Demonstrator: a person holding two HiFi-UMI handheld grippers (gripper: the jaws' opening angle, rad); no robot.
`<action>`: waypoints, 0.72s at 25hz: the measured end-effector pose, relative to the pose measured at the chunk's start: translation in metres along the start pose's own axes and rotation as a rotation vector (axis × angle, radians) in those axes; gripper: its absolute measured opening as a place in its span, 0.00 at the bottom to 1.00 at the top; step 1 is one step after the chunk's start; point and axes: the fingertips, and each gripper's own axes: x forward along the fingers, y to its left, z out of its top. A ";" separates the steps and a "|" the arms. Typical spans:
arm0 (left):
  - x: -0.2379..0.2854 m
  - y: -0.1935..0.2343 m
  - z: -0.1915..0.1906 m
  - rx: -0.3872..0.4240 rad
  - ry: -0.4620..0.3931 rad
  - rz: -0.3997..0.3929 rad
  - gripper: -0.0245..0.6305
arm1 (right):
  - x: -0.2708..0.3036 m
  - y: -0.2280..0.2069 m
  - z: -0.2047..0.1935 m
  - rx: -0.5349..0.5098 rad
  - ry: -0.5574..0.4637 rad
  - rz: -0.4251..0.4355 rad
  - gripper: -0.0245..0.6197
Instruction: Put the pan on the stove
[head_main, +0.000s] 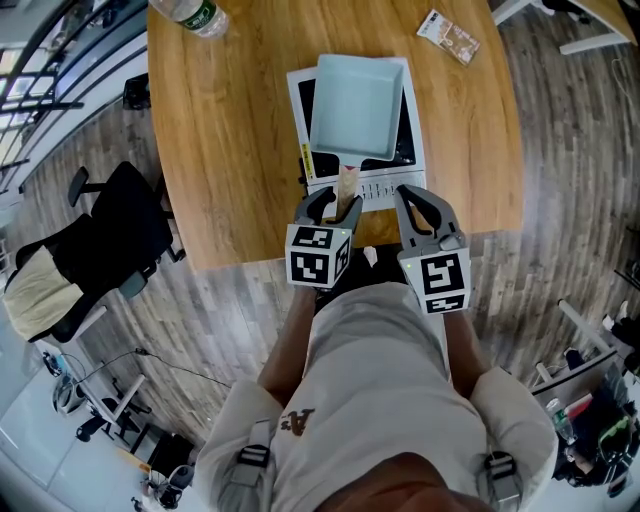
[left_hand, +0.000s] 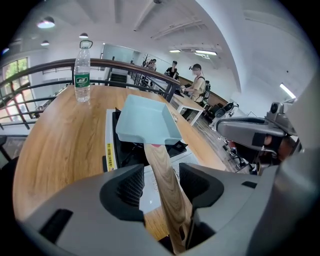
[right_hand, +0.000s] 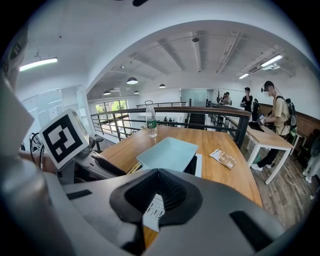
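A light blue square pan rests on the white and black stove on the wooden table. Its wooden handle points toward me. My left gripper is open, with the handle running between the jaws and a gap at the left pad. The pan sits level on the stove. My right gripper hovers just right of the handle at the table's near edge, shut and empty. From the right gripper view the pan lies ahead.
A water bottle stands at the table's far left corner, and a small packet lies at the far right. A black office chair sits left of the table. People stand by other desks in the background.
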 end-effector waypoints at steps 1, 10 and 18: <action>-0.002 0.000 0.001 0.002 -0.006 0.001 0.39 | -0.001 0.000 0.000 -0.002 -0.002 -0.001 0.07; -0.031 0.006 0.017 0.014 -0.092 0.021 0.39 | -0.011 0.004 0.008 -0.018 -0.030 -0.007 0.07; -0.058 -0.003 0.042 0.077 -0.200 -0.010 0.27 | -0.019 0.008 0.020 -0.041 -0.068 -0.009 0.07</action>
